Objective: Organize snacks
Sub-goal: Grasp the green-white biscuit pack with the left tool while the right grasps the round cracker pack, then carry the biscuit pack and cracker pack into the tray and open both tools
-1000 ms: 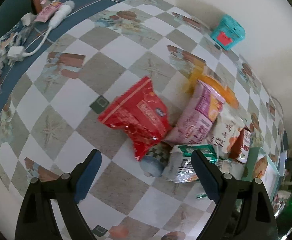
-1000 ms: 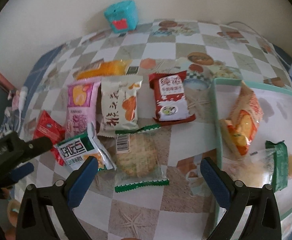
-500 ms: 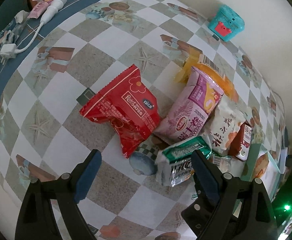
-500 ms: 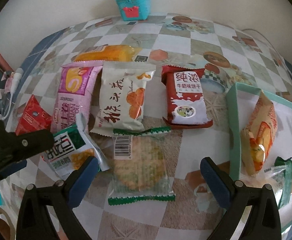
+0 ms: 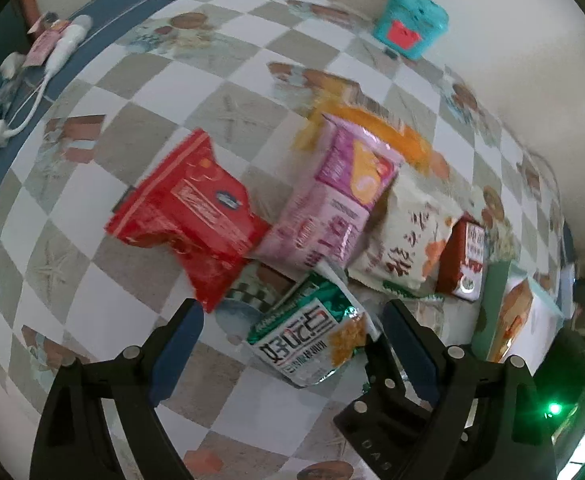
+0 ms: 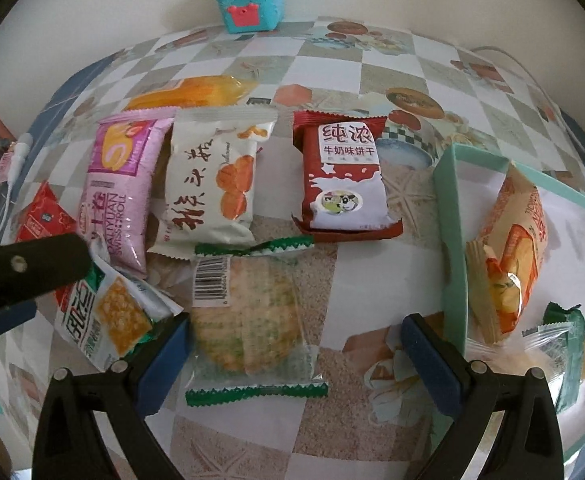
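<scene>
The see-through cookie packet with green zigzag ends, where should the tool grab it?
Probably across the middle of the clear cookie packet, coming straight down from above. It lies flat on the tablecloth, the round cookies make the middle thickest, and the right tool already hangs open over it.

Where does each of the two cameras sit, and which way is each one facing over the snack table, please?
Left wrist: on the open left gripper, looking steeply down at the green-and-white snack packet and red packet; only its own fingers show.
Right wrist: on the open right gripper, looking steeply down at the clear cracker packet and teal tray; its own fingers and the left gripper show.
Shared: the pink Swiss roll packet, teal box.
</scene>
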The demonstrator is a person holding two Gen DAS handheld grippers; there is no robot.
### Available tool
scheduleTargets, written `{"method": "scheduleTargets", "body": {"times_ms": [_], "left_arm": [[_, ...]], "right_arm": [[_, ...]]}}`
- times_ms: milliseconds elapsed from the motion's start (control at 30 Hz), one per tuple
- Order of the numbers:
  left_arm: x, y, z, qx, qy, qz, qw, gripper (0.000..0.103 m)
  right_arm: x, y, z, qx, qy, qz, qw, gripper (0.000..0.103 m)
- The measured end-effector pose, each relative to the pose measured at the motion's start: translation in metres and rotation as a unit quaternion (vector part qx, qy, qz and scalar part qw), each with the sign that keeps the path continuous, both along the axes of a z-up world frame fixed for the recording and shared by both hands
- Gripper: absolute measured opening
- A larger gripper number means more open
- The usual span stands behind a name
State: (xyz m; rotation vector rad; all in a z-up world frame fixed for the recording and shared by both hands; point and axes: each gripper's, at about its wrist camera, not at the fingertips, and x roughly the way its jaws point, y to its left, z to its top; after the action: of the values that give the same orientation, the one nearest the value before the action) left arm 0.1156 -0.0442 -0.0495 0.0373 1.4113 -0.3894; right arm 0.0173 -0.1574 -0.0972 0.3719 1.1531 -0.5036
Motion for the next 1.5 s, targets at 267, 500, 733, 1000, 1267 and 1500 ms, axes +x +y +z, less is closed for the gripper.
{"method": "scheduleTargets", "body": {"times_ms": [267, 500, 733, 1000, 1267, 1500], "left_arm": [[-0.001, -0.017, -0.025, 0.027, 0.028, -0.006, 0.9992, 0.091], [0.003, -0.016, -0.030, 0.029, 0.036, -0.003, 0.9989, 0.089], [-0.002, -0.021, -0.031, 0.012, 0.043, -0.004, 0.9990, 0.071], [-0.004, -0.017, -0.027, 0.007, 0.036, 0.001, 0.9993, 0.064], [0.000, 0.002, 0.000, -0.013, 0.023, 0.005, 0.9996, 0.047], [-0.002, 0.008, 0.007, -0.023, 0.019, 0.003, 0.9995, 0.047]], "right_arm": [[-0.004, 0.013, -0.002, -0.004, -0.010, 0.007, 1.000, 0.103], [0.000, 0.019, 0.005, -0.002, -0.029, 0.021, 0.999, 0.085], [0.001, 0.018, 0.010, -0.003, -0.040, 0.028, 0.999, 0.057], [-0.005, 0.004, 0.013, 0.023, -0.050, 0.012, 0.998, 0.054], [-0.016, -0.002, 0.034, 0.027, -0.077, -0.005, 0.997, 0.054], [-0.024, -0.007, 0.048, 0.032, -0.094, -0.017, 0.995, 0.054]]}}
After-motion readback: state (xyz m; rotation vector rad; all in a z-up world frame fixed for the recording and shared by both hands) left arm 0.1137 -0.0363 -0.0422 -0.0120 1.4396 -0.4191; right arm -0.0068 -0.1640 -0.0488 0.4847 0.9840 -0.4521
